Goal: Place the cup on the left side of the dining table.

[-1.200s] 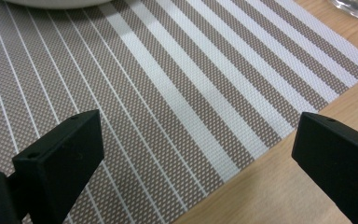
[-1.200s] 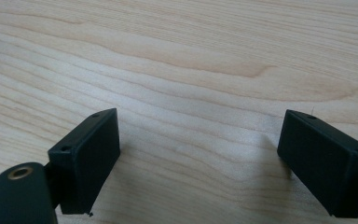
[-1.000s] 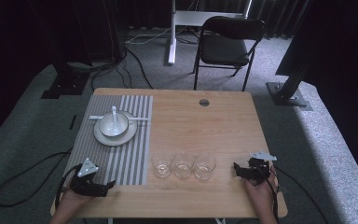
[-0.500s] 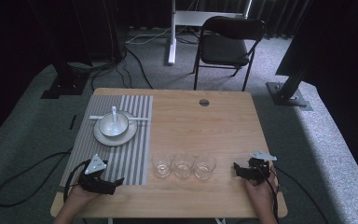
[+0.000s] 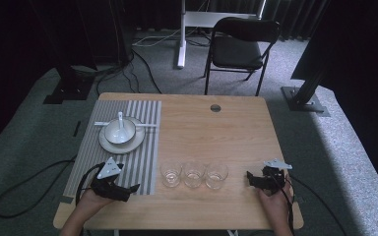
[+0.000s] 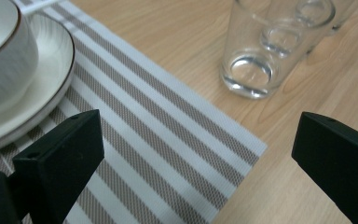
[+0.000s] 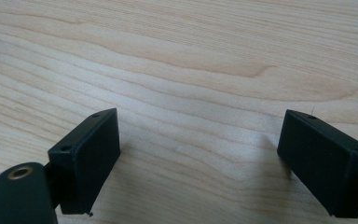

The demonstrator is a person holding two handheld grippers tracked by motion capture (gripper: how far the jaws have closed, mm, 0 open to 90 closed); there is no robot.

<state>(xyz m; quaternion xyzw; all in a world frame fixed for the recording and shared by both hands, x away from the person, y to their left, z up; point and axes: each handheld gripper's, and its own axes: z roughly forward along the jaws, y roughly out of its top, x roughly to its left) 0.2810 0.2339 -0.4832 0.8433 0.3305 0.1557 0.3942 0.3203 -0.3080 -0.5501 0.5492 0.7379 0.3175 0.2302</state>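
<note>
Three clear empty glasses (image 5: 193, 173) stand in a row near the table's front middle. My left gripper (image 5: 132, 189) rests low over the front corner of the striped placemat (image 5: 142, 167), open and holding nothing. It points to the right, toward the nearest glass (image 6: 261, 46), which stands well beyond its fingertips. In the left gripper view the left gripper (image 6: 200, 154) has its jaws wide apart. My right gripper (image 5: 250, 178) sits open on bare wood to the right of the glasses. Nothing lies between the jaws of the right gripper (image 7: 198, 154).
A white bowl (image 5: 119, 132) with a spoon (image 5: 121, 119) in it sits on a plate (image 5: 109, 144) at the placemat's far end. The plate's rim (image 6: 51, 70) lies close to my left jaw. A round cable hole (image 5: 215, 107) lies near the table's back edge.
My left gripper has slid a little to the right over the placemat's front corner, toward the glasses. The right gripper has stayed put.
</note>
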